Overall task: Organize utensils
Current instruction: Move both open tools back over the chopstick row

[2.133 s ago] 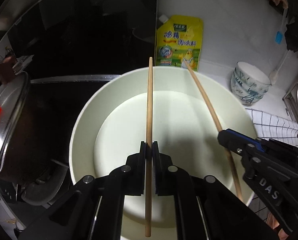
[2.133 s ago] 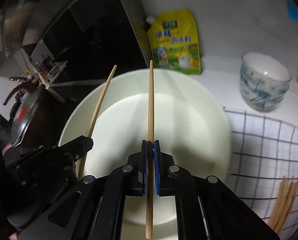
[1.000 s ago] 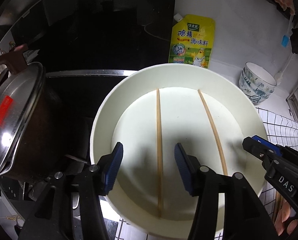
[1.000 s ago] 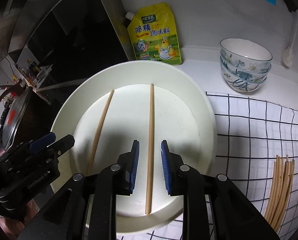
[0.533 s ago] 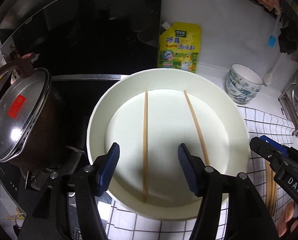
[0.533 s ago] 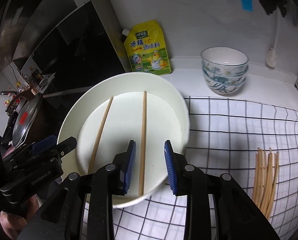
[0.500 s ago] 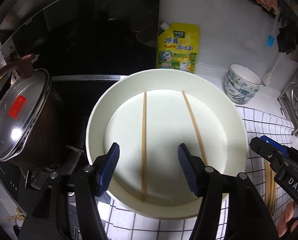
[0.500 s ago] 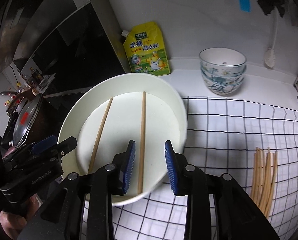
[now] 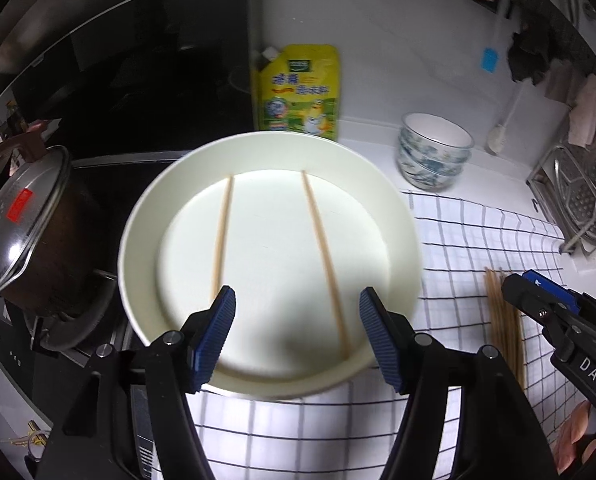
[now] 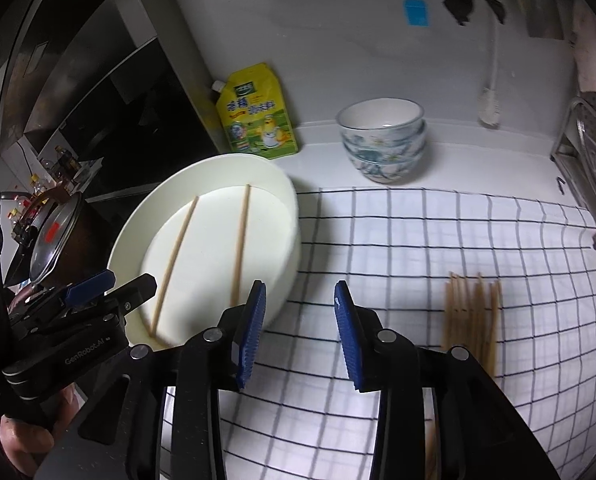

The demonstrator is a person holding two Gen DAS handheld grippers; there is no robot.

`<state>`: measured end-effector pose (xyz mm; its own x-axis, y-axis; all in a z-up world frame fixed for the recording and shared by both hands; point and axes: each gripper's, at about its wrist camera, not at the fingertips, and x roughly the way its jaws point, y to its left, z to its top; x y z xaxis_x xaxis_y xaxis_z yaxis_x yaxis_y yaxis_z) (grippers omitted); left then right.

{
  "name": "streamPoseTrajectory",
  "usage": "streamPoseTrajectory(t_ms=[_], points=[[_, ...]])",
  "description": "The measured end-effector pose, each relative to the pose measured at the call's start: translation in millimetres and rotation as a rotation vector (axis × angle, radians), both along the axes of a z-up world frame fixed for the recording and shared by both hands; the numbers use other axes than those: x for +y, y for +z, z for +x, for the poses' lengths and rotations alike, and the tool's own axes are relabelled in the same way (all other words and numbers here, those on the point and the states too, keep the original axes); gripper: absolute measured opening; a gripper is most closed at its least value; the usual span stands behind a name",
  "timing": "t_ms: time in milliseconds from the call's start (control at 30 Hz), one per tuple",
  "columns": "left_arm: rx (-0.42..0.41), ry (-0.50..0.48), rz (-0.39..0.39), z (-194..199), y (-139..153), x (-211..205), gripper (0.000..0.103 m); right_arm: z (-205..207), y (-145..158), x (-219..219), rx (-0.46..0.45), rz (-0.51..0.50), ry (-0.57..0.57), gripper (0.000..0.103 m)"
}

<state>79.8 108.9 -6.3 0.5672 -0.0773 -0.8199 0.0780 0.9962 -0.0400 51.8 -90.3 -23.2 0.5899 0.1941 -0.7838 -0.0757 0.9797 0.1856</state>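
Two wooden chopsticks lie side by side in the white plate (image 9: 138, 240): the left chopstick (image 9: 222, 232) and the right chopstick (image 9: 324, 248). My left gripper (image 9: 296, 300) hangs open above the plate's near edge, touching neither stick. My right gripper (image 10: 298, 296) is over the checked cloth beside the plate (image 10: 290, 248); its jaws are opening with nothing between them. A bundle of several chopsticks (image 10: 470, 312) lies on the cloth to its right. Each wrist view shows the other gripper at its edge.
A pot with a glass lid (image 9: 22, 216) stands on the black stove left of the plate. A yellow seasoning pouch (image 9: 298, 92) leans on the wall behind. Stacked patterned bowls (image 10: 382, 144) stand at the back, a metal rack (image 9: 586, 192) at far right. The checked cloth (image 10: 418, 240) covers the counter.
Both grippers let go of their chopsticks, which now lie in the plate. Both pulled back and up with jaws spreading wider; the right one swung right, off the plate and over the cloth.
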Motion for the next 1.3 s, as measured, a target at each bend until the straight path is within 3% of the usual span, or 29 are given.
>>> streamPoseTrajectory(t_ms=[500, 967, 1200, 1300], points=[[0.019, -0.110, -0.011, -22, -5, -90, 0.066, -39, -4, -100, 0.026, -0.006, -0.113, 0.038], [0.064, -0.242, -0.005, -41, -25, -167, 0.069, -78, -45, -190, 0.122, 0.011, -0.251, 0.040], [0.107, -0.266, 0.004, -47, -46, -188, 0.070, -86, -62, -204, 0.157, 0.011, -0.261, 0.044], [0.117, -0.268, 0.011, -49, -54, -193, 0.077, -87, -70, -203, 0.171, 0.001, -0.249, 0.047]])
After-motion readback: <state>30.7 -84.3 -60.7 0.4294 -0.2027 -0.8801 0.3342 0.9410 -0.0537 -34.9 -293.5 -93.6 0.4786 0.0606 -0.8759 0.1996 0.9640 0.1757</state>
